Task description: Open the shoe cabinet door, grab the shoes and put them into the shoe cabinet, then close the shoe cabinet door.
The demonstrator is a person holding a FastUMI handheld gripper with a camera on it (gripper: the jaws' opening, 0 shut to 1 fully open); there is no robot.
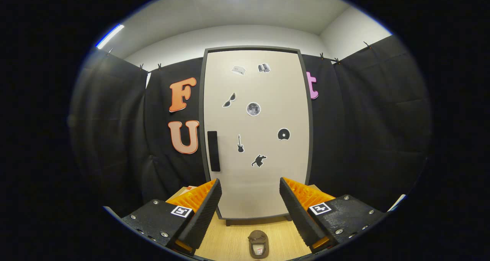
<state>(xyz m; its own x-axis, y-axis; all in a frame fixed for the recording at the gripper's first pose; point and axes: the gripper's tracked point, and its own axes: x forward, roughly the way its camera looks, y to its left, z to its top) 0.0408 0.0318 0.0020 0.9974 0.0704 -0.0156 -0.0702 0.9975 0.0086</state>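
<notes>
Shoe cabinet door [255,132] stands closed beyond your spread, empty gripper [249,203]; its handle [213,150] sits left. What looks like a shoe [258,244] lies near on the floor [229,240]. Everything remains.

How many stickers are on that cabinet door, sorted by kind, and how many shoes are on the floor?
Stickers on the shoe cabinet door, handle at its left:
Sunglasses: 1
Moon: 1
Guitar: 1
Disc: 1
Animal: 1
Unclear pale ones: 2
Shoe between the open gripper fingers: 1
Total: 8

Bright ceiling strips, sharp, fisheye-bent edges
</notes>
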